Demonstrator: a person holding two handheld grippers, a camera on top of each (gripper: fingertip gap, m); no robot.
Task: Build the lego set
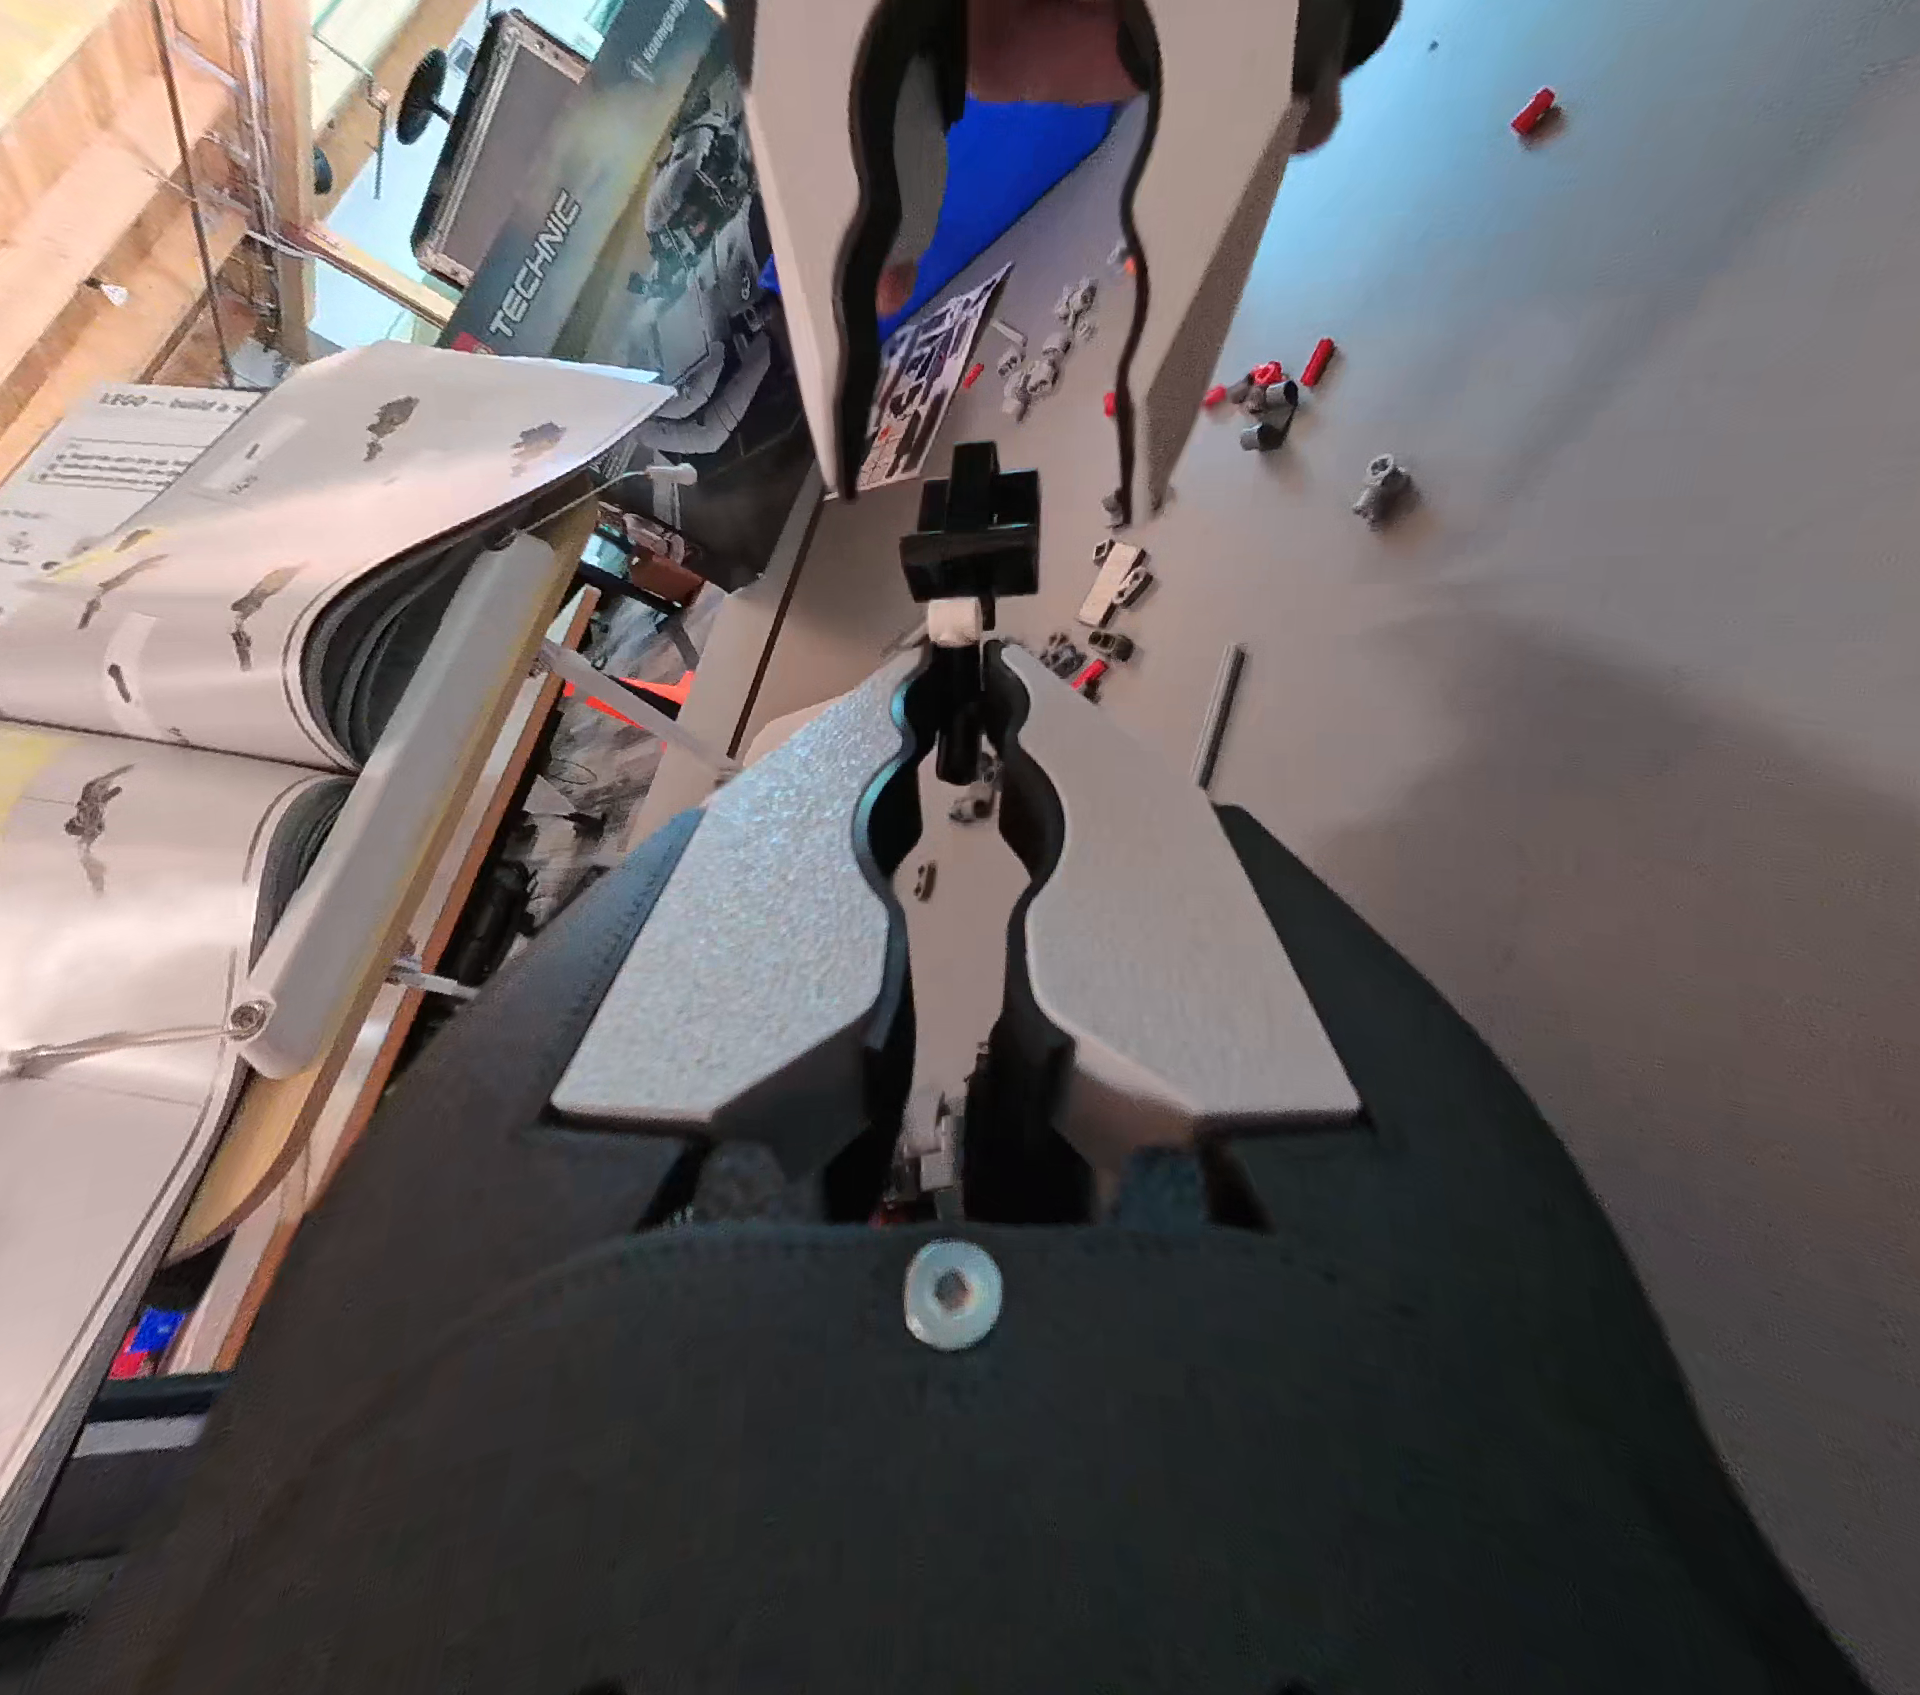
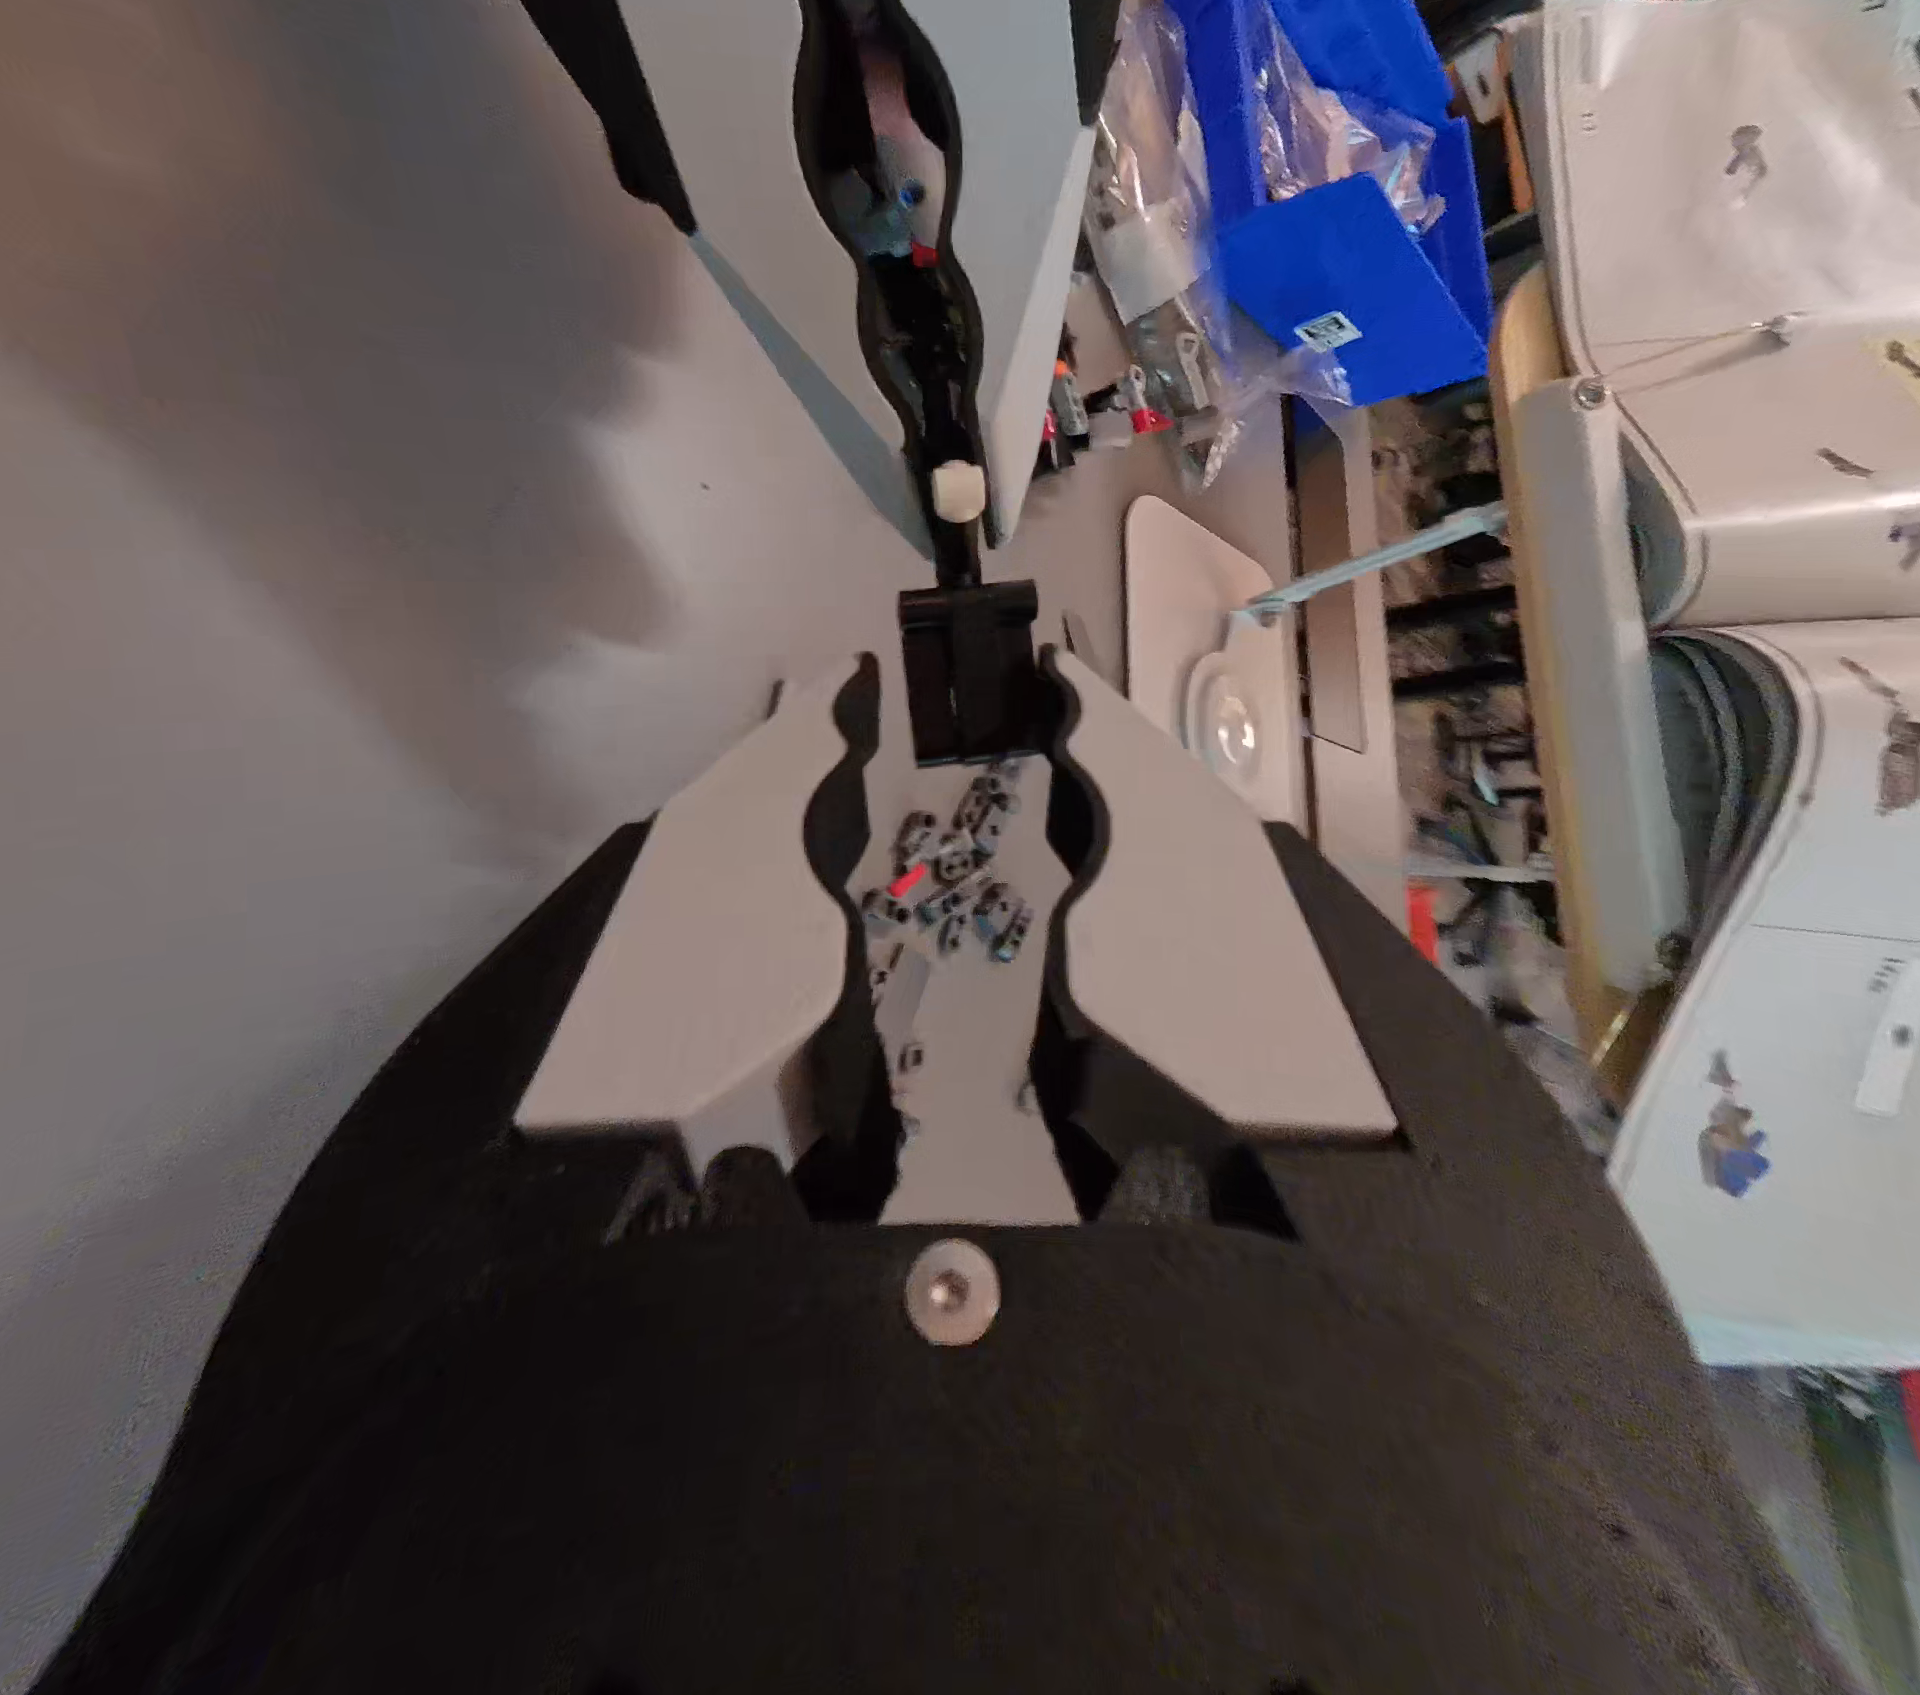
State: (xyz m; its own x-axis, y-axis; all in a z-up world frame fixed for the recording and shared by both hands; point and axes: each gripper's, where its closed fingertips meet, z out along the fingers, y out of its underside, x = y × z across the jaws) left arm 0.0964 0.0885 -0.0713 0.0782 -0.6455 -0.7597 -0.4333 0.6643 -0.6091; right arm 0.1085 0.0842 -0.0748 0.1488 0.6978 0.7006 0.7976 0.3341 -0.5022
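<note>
Left wrist view: left fingers (image 1: 961, 669) pinch black axle (image 1: 958, 710) (right fingers (image 2: 961, 679) apart).

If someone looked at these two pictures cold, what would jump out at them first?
Two grippers meeting nose to nose over a pale table: the left gripper clamps a thin black axle with a white bush, ending in a black block. The right gripper stands open around that block. Behind lie scattered grey and red small parts, blue bins and an open booklet.
</note>
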